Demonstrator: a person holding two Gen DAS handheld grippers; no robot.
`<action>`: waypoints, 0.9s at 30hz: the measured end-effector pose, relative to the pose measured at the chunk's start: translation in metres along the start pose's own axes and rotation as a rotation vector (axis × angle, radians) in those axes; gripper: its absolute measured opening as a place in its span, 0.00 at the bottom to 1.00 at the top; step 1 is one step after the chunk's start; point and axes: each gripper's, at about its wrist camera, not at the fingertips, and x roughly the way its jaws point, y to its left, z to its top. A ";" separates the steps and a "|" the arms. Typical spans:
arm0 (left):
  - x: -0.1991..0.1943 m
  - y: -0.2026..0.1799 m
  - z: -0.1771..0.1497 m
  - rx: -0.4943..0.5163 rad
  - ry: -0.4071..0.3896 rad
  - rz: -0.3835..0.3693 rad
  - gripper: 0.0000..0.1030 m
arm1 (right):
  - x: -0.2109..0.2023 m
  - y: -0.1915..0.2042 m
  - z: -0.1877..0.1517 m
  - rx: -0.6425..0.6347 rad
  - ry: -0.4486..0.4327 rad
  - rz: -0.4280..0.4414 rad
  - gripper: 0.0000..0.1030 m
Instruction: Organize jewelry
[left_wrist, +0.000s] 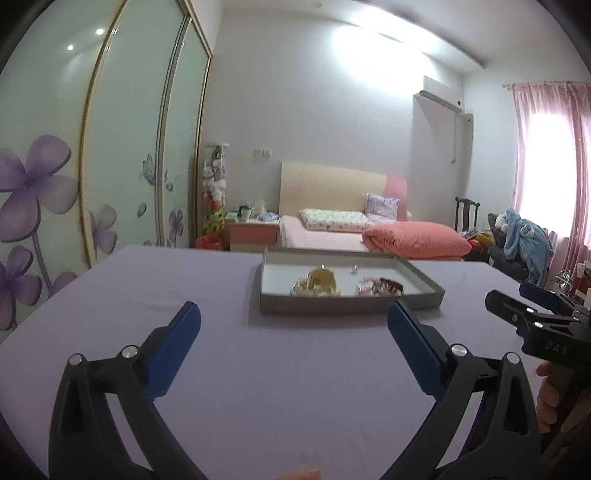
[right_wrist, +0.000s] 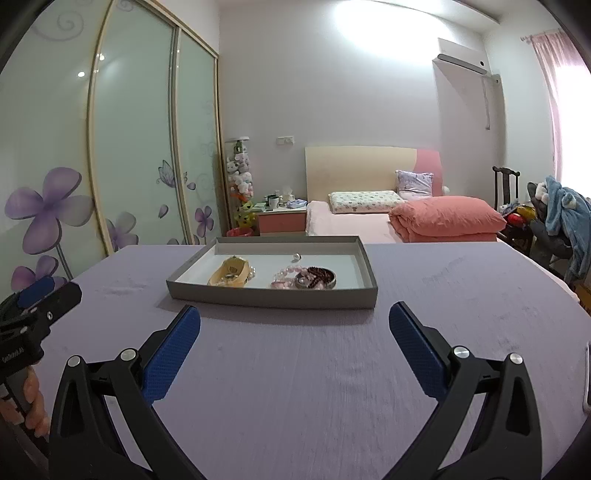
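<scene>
A shallow grey cardboard tray (right_wrist: 273, 297) with a white floor is seen resting on the bench (right_wrist: 332, 369), which is covered by a lilac cloth. Inside the tray, a yellow shell-shaped dish (right_wrist: 229, 276) is placed at the left, with a round metal dish of dark beads (right_wrist: 317, 277) at the right and a pink pearl bracelet (right_wrist: 286, 276) touching it. A small single pearl (right_wrist: 296, 256) is set apart near the far wall. The left gripper (left_wrist: 293, 317) is held above bare cloth short of the tray, its blue-padded jaws spread wide and holding nothing. The right gripper (right_wrist: 294, 317) is likewise held short of the tray, jaws parted and empty
</scene>
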 end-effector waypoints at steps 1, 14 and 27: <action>-0.001 -0.001 -0.001 -0.001 0.011 0.001 0.96 | -0.002 0.000 -0.001 0.006 0.000 -0.001 0.98; -0.009 -0.004 -0.001 -0.006 0.017 0.000 0.96 | -0.019 0.003 -0.008 0.015 -0.025 0.000 0.98; -0.011 0.000 0.003 -0.028 -0.002 0.012 0.96 | -0.024 0.000 -0.007 0.017 -0.040 -0.014 0.98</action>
